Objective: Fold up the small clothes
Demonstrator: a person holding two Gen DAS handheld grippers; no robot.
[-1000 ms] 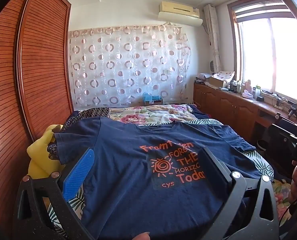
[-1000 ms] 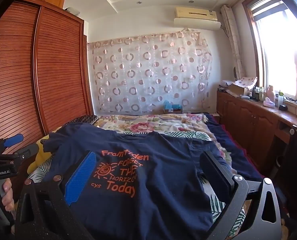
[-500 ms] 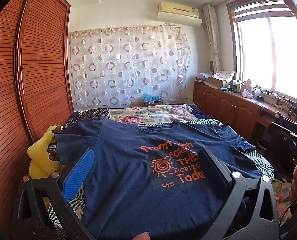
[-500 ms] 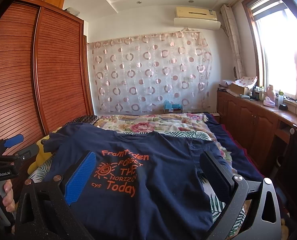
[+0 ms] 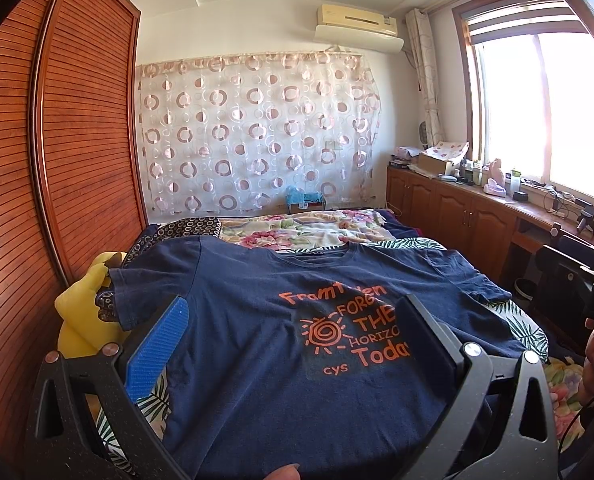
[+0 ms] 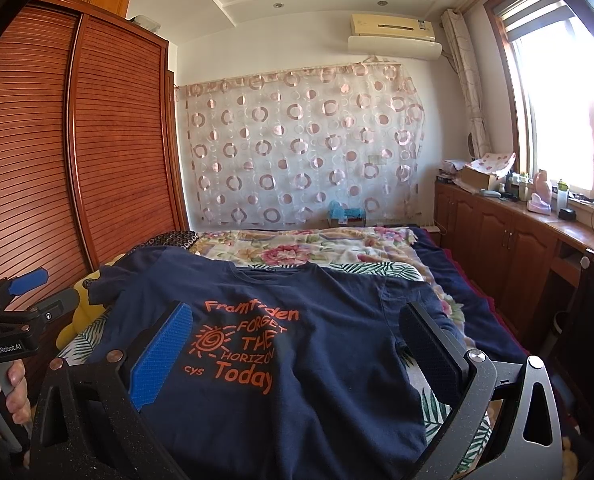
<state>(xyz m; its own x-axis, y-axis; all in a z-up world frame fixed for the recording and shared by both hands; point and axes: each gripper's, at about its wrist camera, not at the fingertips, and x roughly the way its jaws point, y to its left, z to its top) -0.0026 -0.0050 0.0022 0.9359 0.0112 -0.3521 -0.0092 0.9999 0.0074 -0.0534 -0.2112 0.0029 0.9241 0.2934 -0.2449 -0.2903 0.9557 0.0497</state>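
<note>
— Nothing has shifted since the earlier frames: both tools hover where they were, above the near edge of the bed (image 5: 385, 224).

— Left side first?

— Tall wooden wardrobe (image 5: 57, 160) along the left wall, a yellow item (image 5: 77, 320) wedged beside it. Left gripper (image 5: 293, 320) held with its jaws spread wide, gripping nothing, framing the shirt's print.

— The garment?

— Navy T-shirt (image 5: 257, 320) lying flat and face up on the floral bedding, collar toward the far wall, orange lettering legible, both sleeves spread out.

— And the right?

— Right gripper (image 6: 297, 328) likewise wide apart and empty, over the shirt's right half. Wooden cabinets (image 6: 517, 240) run under the window on the right, cluttered on top.
</note>
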